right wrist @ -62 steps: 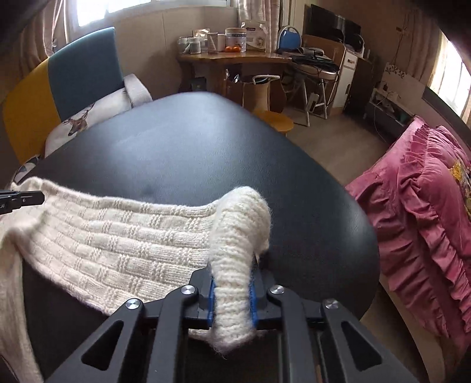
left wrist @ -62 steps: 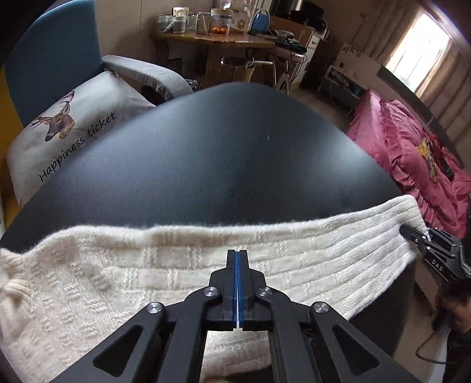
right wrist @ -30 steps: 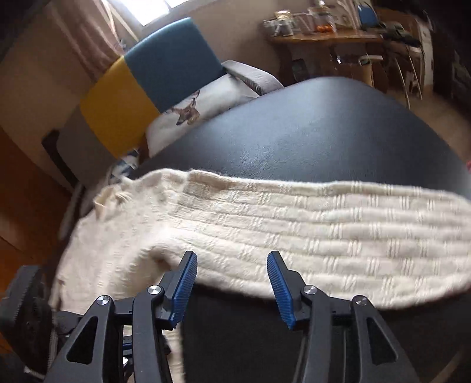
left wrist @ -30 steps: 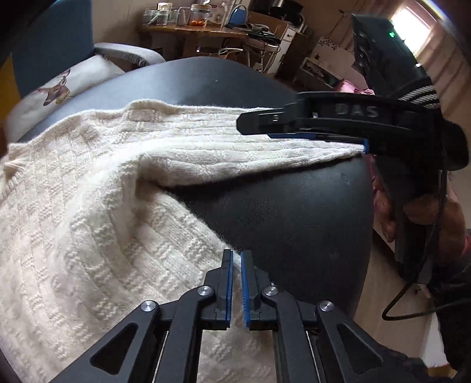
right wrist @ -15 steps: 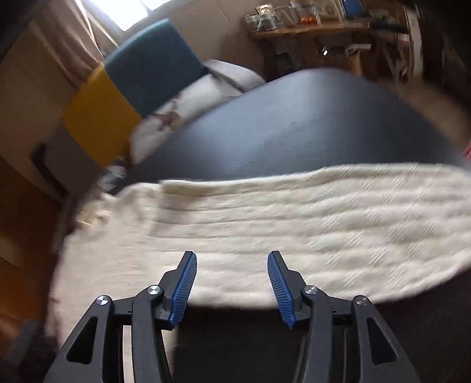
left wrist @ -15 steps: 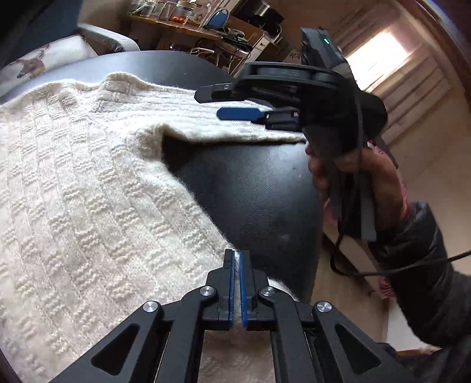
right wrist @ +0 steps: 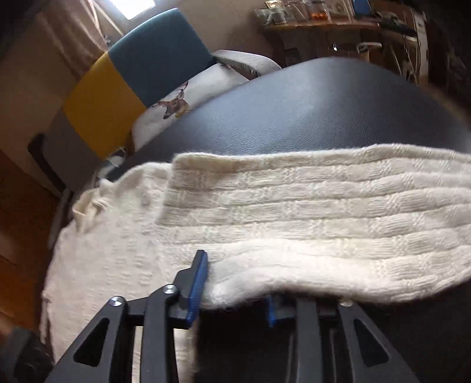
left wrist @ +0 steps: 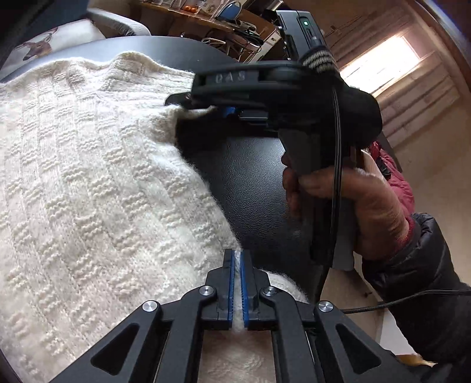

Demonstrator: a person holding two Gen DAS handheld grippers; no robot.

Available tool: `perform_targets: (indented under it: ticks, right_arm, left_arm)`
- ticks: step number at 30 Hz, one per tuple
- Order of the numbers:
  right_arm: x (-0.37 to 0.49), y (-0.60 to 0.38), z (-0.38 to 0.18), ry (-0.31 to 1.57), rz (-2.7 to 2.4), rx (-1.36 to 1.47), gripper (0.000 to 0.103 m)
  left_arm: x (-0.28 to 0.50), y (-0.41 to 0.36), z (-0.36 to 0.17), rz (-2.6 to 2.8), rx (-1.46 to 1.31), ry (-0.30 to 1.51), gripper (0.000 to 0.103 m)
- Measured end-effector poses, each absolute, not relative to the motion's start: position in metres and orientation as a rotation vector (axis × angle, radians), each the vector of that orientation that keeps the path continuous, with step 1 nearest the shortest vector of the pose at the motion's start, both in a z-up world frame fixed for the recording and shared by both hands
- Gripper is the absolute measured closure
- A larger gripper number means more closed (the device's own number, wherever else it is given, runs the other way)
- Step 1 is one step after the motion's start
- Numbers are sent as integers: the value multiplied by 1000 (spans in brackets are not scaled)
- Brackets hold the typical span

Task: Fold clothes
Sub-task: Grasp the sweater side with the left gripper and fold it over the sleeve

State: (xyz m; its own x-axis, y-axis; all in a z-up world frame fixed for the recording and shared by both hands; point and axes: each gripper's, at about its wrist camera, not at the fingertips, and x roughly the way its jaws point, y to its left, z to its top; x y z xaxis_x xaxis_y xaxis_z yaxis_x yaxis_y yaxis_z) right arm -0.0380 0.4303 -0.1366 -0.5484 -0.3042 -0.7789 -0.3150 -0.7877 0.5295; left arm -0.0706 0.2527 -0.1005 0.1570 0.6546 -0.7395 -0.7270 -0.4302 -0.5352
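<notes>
A cream knitted sweater (left wrist: 88, 191) lies spread on the black table (left wrist: 259, 182). My left gripper (left wrist: 237, 288) is shut on the sweater's near edge by the table's right side, and cream knit shows between its blue pads. The sleeve (right wrist: 323, 206) lies stretched sideways across the table (right wrist: 294, 112), joined to the sweater body (right wrist: 117, 250) on the left. My right gripper (right wrist: 235, 280) is open at the sleeve's near edge, which drapes over its right finger. In the left wrist view the right gripper (left wrist: 188, 100) reaches in from the right, at the sleeve's fold.
A hand (left wrist: 353, 200) in a dark sleeve holds the right gripper, with a cable trailing down. A blue and yellow armchair (right wrist: 153, 59) with a deer cushion (right wrist: 176, 103) stands behind the table. A cluttered wooden desk (right wrist: 323, 26) is further back. The table's edge drops to the floor on the right.
The right gripper let go of the sleeve cuff, opened, and came down onto the sleeve's near edge. The left gripper moved to the sweater's edge and closed on it.
</notes>
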Motion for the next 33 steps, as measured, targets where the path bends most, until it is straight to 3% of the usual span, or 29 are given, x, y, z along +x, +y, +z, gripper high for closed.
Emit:
perform_targets:
  ticks: [1,3,9,14,21,25,30,33]
  right_arm:
    - [-38,431,-135,979,2560,-1485,73]
    - [-37,431,-131,896,2554,-1476,62]
    - [-32,434,-116,655,2542,-1421,62]
    - [-39,453,-91,463,2510,-1309,62]
    - [-68,485,-115,228,2323,-1336,62]
    - [-82,500,-140,240,2285,-1354,60]
    - [-89,510,-145,231,2324,-1267,57]
    - [-94,509,-146,194,2328,-1249,56]
  left_arm:
    - [-73,250,-95,1556,-1288,71,98]
    - [-77,245,-84,1575,-1275,55,98]
    - [-135,235,-42,1742,-1196,29,81]
    - [-199,260,-39,1833,-1209,92,81]
    - [-252,302,-68,1838,-1248,234,81]
    - [-279,325,-97,1883,-1347,284,81]
    - [-297,319,-104,1927,-1350,141,83]
    - [-294,315,-101,1933,-1350,148,83]
